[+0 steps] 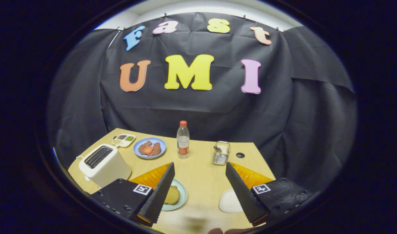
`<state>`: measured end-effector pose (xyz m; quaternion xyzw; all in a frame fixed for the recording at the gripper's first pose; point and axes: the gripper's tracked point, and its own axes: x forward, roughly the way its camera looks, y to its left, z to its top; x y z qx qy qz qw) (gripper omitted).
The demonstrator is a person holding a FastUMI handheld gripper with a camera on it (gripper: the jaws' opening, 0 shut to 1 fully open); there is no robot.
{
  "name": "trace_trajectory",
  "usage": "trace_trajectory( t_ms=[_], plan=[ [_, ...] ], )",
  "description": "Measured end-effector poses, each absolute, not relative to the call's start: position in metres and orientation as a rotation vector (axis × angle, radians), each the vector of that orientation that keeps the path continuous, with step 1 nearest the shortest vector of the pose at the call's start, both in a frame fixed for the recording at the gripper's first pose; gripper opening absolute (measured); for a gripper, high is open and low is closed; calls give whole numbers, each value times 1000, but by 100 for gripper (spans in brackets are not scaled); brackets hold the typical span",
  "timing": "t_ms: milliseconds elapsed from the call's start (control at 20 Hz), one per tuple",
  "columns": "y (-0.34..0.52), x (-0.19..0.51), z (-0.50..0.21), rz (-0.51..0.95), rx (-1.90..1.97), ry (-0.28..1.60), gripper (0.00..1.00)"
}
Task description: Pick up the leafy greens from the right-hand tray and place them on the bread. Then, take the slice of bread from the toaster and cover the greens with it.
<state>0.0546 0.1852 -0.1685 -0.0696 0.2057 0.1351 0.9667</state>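
Observation:
My gripper (200, 165) is open above the wooden table (201, 182), with nothing between its two black ridged fingers. Just inside the left finger (161, 193) lies a pale green plate (182, 195) with a round tan slice of bread (172, 195) on it, partly hidden by that finger. A white tray (228, 201) lies against the inner side of the right finger (242, 193); its visible part is bare white and the rest is covered by the finger. The white toaster (102, 164) stands left of the left finger, its two top slots looking dark.
Beyond the fingers stand a clear bottle with a red cap (183, 139) and a glass jar (221, 152). A blue plate with meat and a tomato slice (149, 148) and a small condiment tray (123, 140) sit behind the toaster. A cable hole (240, 155) is near the jar.

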Motion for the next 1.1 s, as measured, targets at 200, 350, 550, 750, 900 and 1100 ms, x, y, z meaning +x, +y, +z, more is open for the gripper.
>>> trace_trajectory(
  t_ms=[200,350,550,750,900,1100],
  plan=[
    [173,34,-107,300,-174,299,96],
    [172,9,-80,292,-141,252,96],
    [161,-13,-57,258,-94,184,95],
    [160,-31,-59,241,-51,157,95],
    [163,-35,-62,240,-37,170,95],
    [176,-44,-61,250,-41,161,95]
  ],
)
